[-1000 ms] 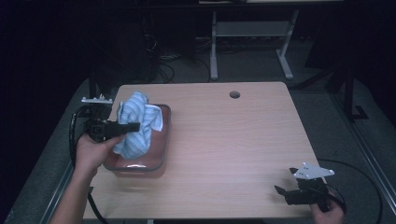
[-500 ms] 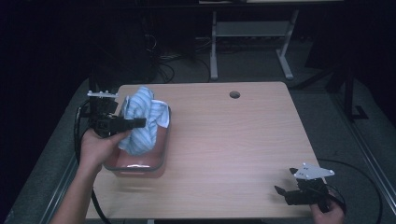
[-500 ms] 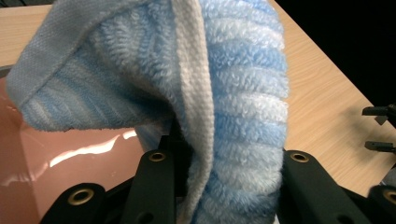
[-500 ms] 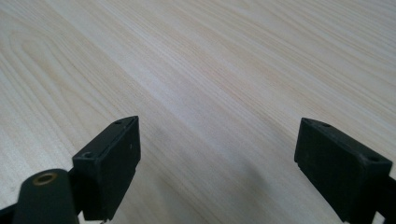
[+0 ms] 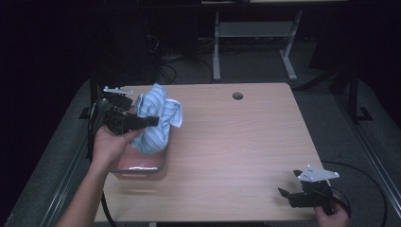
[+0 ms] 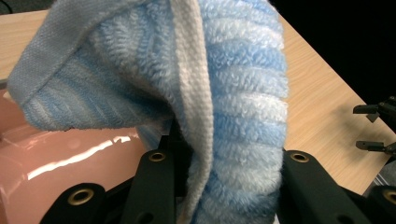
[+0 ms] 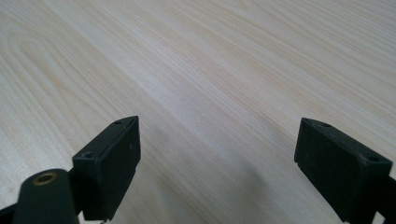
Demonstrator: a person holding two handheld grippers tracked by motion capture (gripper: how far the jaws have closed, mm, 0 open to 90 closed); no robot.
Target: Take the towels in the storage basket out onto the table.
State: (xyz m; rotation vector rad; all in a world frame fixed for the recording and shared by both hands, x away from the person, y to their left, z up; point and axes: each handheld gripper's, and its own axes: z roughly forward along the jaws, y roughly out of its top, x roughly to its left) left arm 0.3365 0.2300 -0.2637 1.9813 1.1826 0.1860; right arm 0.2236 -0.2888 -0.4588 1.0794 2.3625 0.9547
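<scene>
A light blue striped towel [image 5: 158, 118] hangs bunched above a pink tub [image 5: 142, 165] at the table's left side. My left gripper [image 5: 146, 120] is shut on the towel, holding it over the tub. In the left gripper view the towel [image 6: 224, 102] fills the space between my two black jaws, with the pink tub [image 6: 56, 158] below at the left. My right gripper [image 5: 289, 187] rests at the table's near right corner, and in the right gripper view [image 7: 217, 158] its jaws stand open over bare wood.
The wooden table [image 5: 236, 142] has a round cable hole [image 5: 238, 96] near its far edge. A metal desk frame [image 5: 255, 42] and cables stand on the dark floor behind. The right gripper [image 6: 376, 128] also shows far off in the left gripper view.
My left gripper has lifted the towel a little higher and carried it slightly toward the far side above the tub. The right gripper has stayed where it was.
</scene>
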